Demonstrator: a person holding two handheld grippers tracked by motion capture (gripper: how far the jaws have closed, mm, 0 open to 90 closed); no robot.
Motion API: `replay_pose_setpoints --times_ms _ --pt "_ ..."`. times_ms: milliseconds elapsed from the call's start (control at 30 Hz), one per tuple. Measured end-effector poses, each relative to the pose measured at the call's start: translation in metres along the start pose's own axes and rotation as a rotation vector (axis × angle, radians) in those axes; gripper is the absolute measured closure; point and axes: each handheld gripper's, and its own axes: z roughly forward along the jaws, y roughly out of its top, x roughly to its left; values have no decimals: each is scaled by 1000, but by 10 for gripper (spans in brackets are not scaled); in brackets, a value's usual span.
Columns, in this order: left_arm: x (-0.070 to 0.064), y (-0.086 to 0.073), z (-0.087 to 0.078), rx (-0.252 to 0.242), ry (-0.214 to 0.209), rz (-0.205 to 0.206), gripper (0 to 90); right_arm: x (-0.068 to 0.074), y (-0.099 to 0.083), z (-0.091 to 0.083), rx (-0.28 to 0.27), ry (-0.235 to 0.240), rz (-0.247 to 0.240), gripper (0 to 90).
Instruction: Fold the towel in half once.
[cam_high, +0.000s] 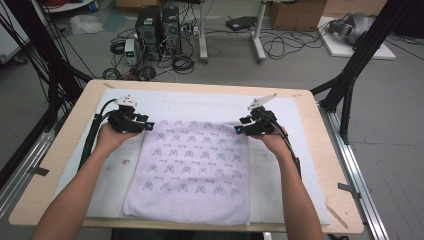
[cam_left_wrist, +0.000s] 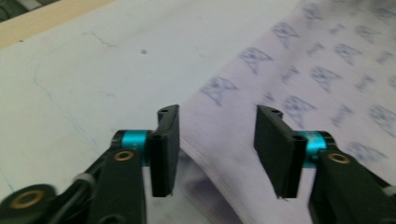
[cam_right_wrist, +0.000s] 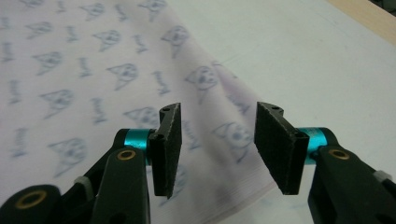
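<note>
Reaching for the towel's (cam_high: 192, 165) far corners: left gripper (cam_high: 146, 124) and right gripper (cam_high: 240, 129), jaws apart; next, clamp both corners.

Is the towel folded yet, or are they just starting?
Just starting, it seems. Done: the towel lies spread flat on the white mat, with no fold showing. In hand: the left gripper and the right gripper sit at the towel's two far corners, jaws open around the edge, not yet pinching. Left to do: closing on the corners, lifting them, and probably folding the towel over.
</note>
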Motion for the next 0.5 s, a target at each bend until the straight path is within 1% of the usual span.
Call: replay_pose_setpoints --times_ms 67,100,133,167,200,233,267,300,333,367,400,433,467,500 --pt "6 1 9 13 5 -19 420 -5 -3 9 -1 -15 -7 518" --pt "7 1 13 18 6 -23 412 -8 -6 13 3 -12 3 519" --pt "9 0 16 23 6 -21 413 -10 -8 17 21 -6 14 523" --pt "10 0 18 26 2 -21 436 -12 -11 20 40 1 23 537" --pt "11 -1 19 27 -7 -16 528 -13 -13 22 58 6 24 553" --pt "12 -2 19 41 -16 -15 637 -13 -14 24 72 9 31 571" --pt "12 -3 18 50 -32 -12 777 -14 -15 25 79 14 38 608" --pt "11 -4 16 44 -46 -9 854 -13 -15 25 86 24 49 657" --pt "8 -3 12 37 -59 1 865 -12 -15 25 88 26 43 698" --pt "4 -3 7 13 -65 21 867 -10 -15 24 94 28 39 717" --pt "-3 -3 1 -11 -67 50 869 -8 -15 22 92 37 40 718" --pt "-9 -4 -5 -19 -84 69 868 -6 -15 21 96 42 35 718" --pt "-15 -6 -11 -25 -111 86 867 -3 -15 18 94 43 22 718" --pt "-22 -9 -16 -16 -145 99 863 -1 -17 14 78 48 15 713"
